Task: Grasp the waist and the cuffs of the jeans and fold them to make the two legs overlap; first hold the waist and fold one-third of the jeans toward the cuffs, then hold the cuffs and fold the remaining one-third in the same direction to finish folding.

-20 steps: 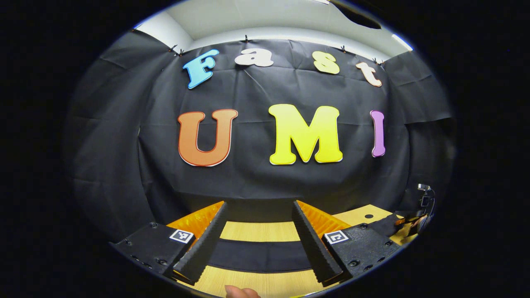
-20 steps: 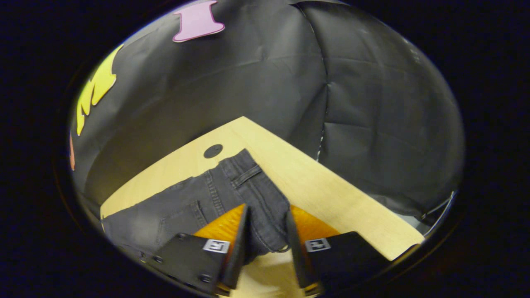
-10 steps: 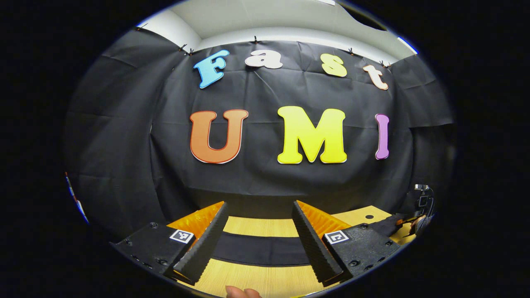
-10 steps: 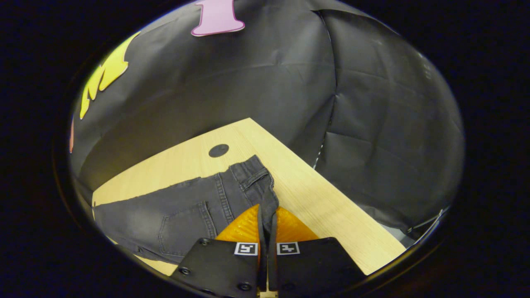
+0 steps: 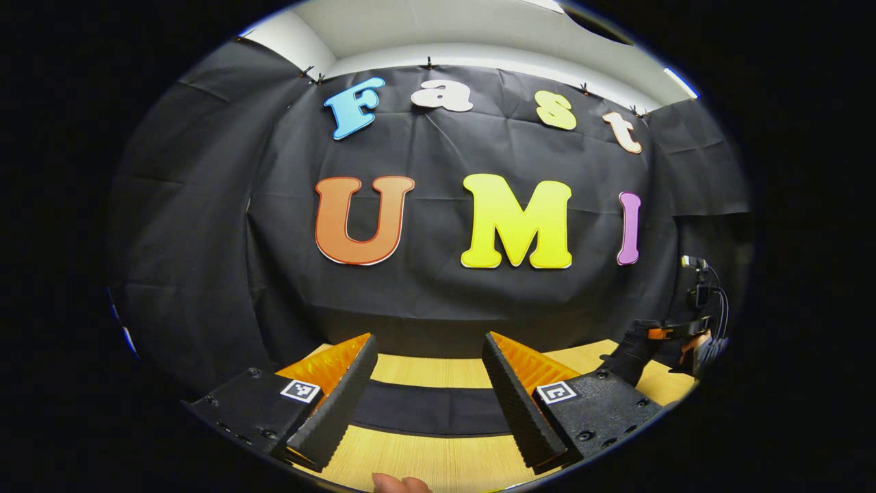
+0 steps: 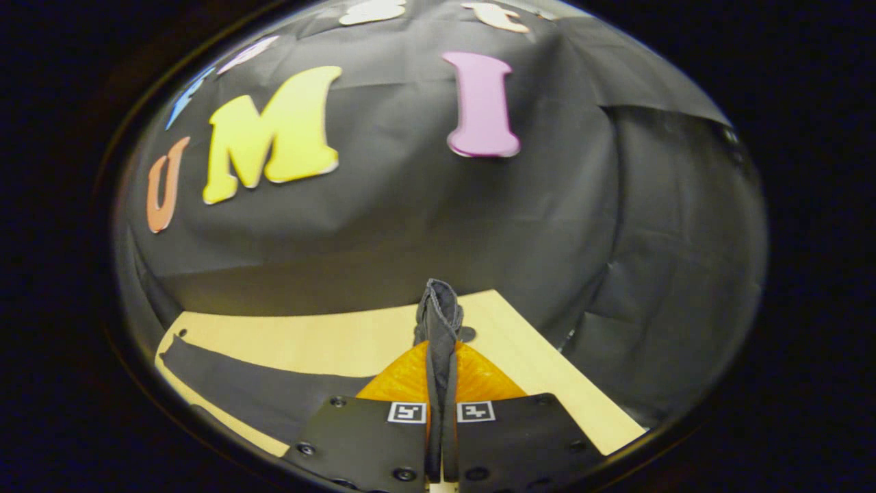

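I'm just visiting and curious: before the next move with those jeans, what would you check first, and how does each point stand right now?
1. Right hand-held gripper clamped on the jeans: ok, fingers closed on a fold of cloth.
2. Waist lifted off the table: ok, the cloth stands up above the fingers.
3. Left hand-held gripper holding the cuff end: not ok, open, dark cloth lying flat between its fingers.
4. Left gripper touching the cloth: cannot tell.
5. Legs overlapped: cannot tell.

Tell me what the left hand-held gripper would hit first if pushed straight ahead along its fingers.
Probably the dark denim jeans leg lying across the light wooden table, between the open left hand-held gripper's fingers; beyond it, the black cloth wall. Depth is unclear.
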`<state>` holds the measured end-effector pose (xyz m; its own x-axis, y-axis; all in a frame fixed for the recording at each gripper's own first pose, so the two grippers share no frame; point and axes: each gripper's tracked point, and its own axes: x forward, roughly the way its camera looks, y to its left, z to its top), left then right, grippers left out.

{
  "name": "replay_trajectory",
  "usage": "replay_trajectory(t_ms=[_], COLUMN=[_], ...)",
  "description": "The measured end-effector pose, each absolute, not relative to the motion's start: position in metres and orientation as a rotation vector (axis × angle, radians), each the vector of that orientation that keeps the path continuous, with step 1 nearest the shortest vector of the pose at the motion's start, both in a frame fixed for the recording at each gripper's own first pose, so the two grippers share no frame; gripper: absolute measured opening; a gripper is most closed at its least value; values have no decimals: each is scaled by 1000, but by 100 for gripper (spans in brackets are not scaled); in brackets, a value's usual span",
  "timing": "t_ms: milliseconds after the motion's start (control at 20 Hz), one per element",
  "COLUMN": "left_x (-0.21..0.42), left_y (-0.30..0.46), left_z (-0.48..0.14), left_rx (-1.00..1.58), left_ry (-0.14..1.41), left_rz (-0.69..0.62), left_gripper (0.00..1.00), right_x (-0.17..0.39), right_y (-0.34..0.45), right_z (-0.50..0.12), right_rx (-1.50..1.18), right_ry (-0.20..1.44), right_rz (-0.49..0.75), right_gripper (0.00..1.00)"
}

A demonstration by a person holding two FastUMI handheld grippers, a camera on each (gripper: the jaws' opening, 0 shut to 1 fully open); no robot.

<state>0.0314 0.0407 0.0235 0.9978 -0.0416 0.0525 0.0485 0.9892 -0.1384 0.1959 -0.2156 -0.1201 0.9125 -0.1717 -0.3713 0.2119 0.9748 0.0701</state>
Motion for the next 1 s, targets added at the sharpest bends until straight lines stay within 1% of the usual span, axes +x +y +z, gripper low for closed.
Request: replay_trajectory(t_ms=[150,300,450,800,1000], left_x=[28,23,16,-5,-13], left_y=[50,55,63,92,113], left_z=[22,11,7,0,-10], left_rx=[-151,-165,-168,-206,-210], left_ry=[-53,-26,-19,-4,22], left_rz=[-47,-47,-29,43,98], left_gripper=[99,99,99,99,99], right_x=[201,197,206,208,205], right_y=[-135,-76,-9,89,149], right_z=[-116,-129,-164,-228,-251], right_rx=[69,20,-30,-95,-102], right_ry=[357,357,389,497,526], right_rz=[-114,-88,-54,11,83], right_gripper=[2,2,2,2,2])
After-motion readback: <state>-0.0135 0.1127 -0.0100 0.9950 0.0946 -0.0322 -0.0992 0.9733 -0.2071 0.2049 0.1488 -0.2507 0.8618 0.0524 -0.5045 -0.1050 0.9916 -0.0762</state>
